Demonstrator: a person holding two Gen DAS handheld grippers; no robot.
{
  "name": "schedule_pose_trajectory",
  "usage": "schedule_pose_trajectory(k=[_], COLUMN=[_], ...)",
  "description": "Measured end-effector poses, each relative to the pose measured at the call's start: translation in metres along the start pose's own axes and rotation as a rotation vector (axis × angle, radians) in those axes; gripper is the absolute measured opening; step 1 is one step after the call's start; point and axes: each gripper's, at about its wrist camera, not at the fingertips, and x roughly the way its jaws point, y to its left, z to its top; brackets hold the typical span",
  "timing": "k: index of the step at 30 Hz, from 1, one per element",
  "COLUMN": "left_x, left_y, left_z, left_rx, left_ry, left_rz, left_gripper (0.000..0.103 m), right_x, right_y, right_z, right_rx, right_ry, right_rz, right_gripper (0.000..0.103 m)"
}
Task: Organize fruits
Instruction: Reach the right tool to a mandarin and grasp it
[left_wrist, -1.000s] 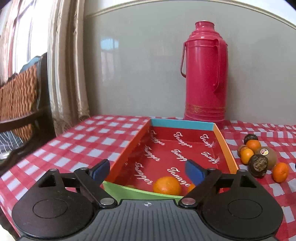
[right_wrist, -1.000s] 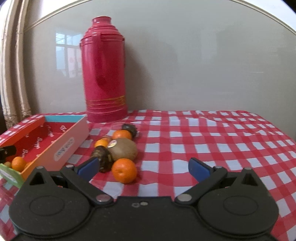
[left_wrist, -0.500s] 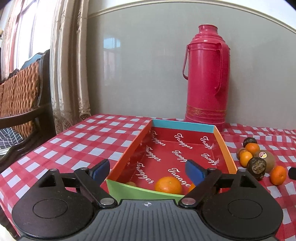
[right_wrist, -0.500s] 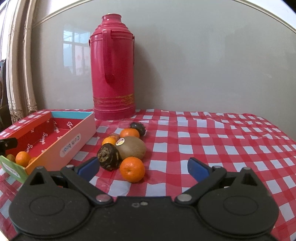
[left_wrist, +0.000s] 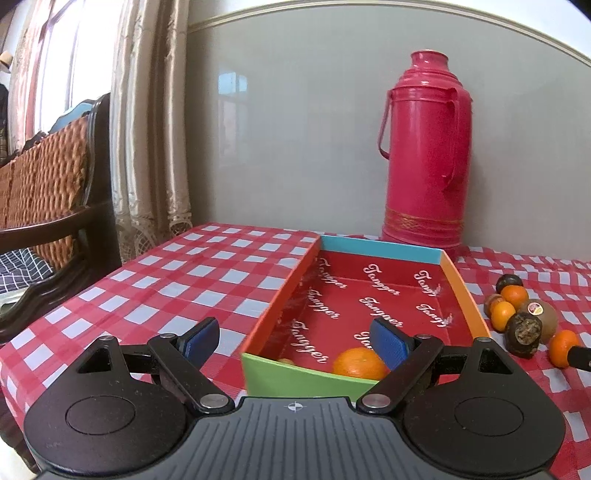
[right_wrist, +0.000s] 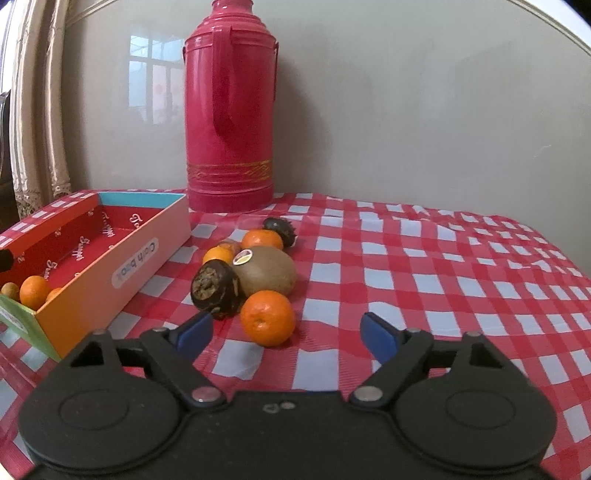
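Right gripper (right_wrist: 286, 330) jaws just closing, still apart, nearest orange (right_wrist: 267, 317) ahead of them, untouched; left gripper (left_wrist: 295, 339) open before the box (left_wrist: 314, 376)

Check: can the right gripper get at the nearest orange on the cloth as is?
Probably yes. The right gripper is open and empty, the nearest orange sits just ahead between its jaws, and nothing blocks it.

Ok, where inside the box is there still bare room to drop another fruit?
The box floor is bare from the blue far wall down to mid-length. It is crowded only at the green near wall, where an orange and smaller fruits sit.
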Motion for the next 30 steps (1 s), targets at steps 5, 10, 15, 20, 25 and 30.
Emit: schedule_pose_trajectory(k=[5, 10, 15, 20, 25, 30], left_x=[0.002, 0.003, 0.004, 0.006, 0.007, 0.007], left_y=[0.010, 0.021, 0.030, 0.038, 0.046, 0.053], left_z=[0.000, -0.001, -0.002, -0.003, -0.004, -0.004], left_rx=[-0.010, -0.021, -0.024, -0.029, -0.035, -0.045], left_ry=[0.007, 0.007, 0.011, 0.017, 0.021, 0.016], left_rz=[0.011, 0.030, 0.045, 0.058, 0.069, 0.075], left_gripper=[0.088, 0.088, 0.088, 0.088, 0.088, 0.088], right_x=[0.004, 0.009, 0.015, 0.020, 0.027, 0.030], right_y=[0.004, 0.007, 0.010, 0.013, 0.016, 0.016], right_z=[0.001, 0.003, 0.003, 0.004, 0.004, 0.005], right_rx=[-0.008, -0.016, -0.024, -0.029, -0.037, -0.026], right_ry=[0.008, 0.017, 0.026, 0.036, 0.062, 0.064], right_rz=[-0.002, -0.009, -0.013, -0.014, -0.021, -0.025], right_gripper=[0.072, 0.067, 0.063, 0.055, 0.038, 0.029])
